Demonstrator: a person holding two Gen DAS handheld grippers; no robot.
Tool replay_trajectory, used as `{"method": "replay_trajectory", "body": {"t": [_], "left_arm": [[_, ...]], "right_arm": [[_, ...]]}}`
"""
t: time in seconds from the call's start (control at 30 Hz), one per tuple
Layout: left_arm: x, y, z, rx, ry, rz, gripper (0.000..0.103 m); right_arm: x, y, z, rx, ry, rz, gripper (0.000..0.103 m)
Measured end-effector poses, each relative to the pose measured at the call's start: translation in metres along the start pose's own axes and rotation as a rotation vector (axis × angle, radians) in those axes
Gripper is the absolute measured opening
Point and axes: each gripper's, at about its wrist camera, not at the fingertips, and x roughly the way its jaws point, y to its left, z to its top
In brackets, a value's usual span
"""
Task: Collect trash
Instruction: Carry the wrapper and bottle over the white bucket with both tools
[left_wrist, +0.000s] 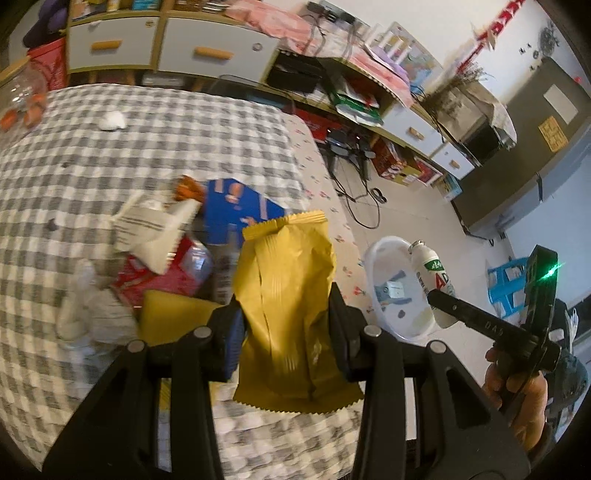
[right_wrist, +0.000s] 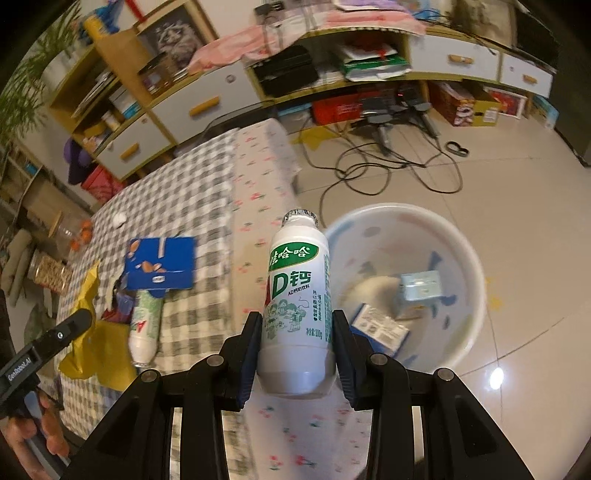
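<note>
The left hand-held gripper (left_wrist: 286, 325) pinches a light, crinkly yellow wrapper (left_wrist: 291, 302) mid-body; the right hand-held gripper (right_wrist: 297, 347) clamps a rigid bottle (right_wrist: 297, 295) (basin (right_wrist: 476, 295) at 2 o'clock).

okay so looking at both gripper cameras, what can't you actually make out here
- Left wrist view: the pile behind the yellow wrapper held by the left gripper is motion-blurred and partly covered by it; items there can't be identified.
- Right wrist view: the white bottle in the right gripper hides part of the white basin.
- Both views: the small boxes in the basin carry unreadable print.
</note>
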Motion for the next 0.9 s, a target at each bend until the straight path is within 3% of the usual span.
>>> {"method": "replay_trajectory", "body": {"t": [0.5,0.9], "left_arm": [[0.043,-0.062,-0.006,0.071,0.062,-0.078,0.042],[0.091,-0.124,-0.015,0.193,0.099,-0.154,0.042]], "right_arm": [[-0.018,-0.080,-0.008,0.107,0.001,-0.054,0.038],[-0.025,-0.115,-0.012,0.151,0.005,-0.068,0.038]]}}
